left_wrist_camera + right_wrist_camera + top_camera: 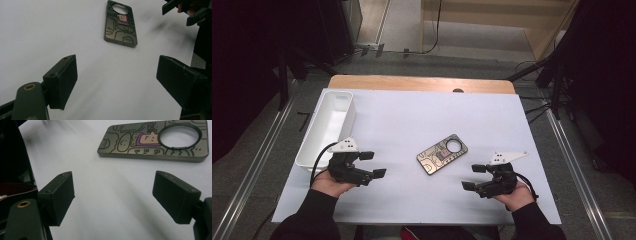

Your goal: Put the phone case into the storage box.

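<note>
Right now both grippers rest near the tabletop's [412, 115] near edge, jaws apart and empty: left gripper [376, 164] left of the phone case [442, 154], right gripper [473, 177] to its right. Approach seems in hand; next, one must close in and straddle the case's edges.

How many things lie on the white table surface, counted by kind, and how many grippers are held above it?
Phone case: 1
White tray: 1
Grippers: 2, the left gripper and the right gripper, both open
Total: 4
</note>
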A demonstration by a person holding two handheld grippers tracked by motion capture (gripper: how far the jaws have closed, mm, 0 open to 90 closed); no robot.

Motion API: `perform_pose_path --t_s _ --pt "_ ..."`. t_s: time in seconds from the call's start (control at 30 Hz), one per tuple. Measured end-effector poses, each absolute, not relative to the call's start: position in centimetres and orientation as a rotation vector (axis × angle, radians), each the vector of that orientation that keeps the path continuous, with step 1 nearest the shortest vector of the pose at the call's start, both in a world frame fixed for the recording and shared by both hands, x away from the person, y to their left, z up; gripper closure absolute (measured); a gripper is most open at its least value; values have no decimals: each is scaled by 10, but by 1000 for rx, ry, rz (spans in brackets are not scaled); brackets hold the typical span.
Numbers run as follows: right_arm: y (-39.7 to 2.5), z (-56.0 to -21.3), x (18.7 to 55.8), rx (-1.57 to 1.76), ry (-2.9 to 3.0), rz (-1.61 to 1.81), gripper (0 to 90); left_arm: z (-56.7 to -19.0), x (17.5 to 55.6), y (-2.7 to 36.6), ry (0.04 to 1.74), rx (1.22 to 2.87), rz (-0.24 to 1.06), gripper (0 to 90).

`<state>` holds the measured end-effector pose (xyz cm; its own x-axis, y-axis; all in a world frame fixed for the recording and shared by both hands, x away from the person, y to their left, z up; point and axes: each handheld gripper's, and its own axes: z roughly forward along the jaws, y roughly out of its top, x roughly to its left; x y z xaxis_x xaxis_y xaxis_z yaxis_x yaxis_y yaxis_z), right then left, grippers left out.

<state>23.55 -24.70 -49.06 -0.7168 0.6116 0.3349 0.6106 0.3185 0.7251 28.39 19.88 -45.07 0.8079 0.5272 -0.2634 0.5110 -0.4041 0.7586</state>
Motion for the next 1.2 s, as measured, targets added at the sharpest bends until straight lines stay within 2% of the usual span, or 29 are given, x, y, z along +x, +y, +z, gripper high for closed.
perform_pose_path --t_s 1.2 --pt "-244 -492 238 1177 2563 1397 166 -440 304 169 702 2092 25 169"
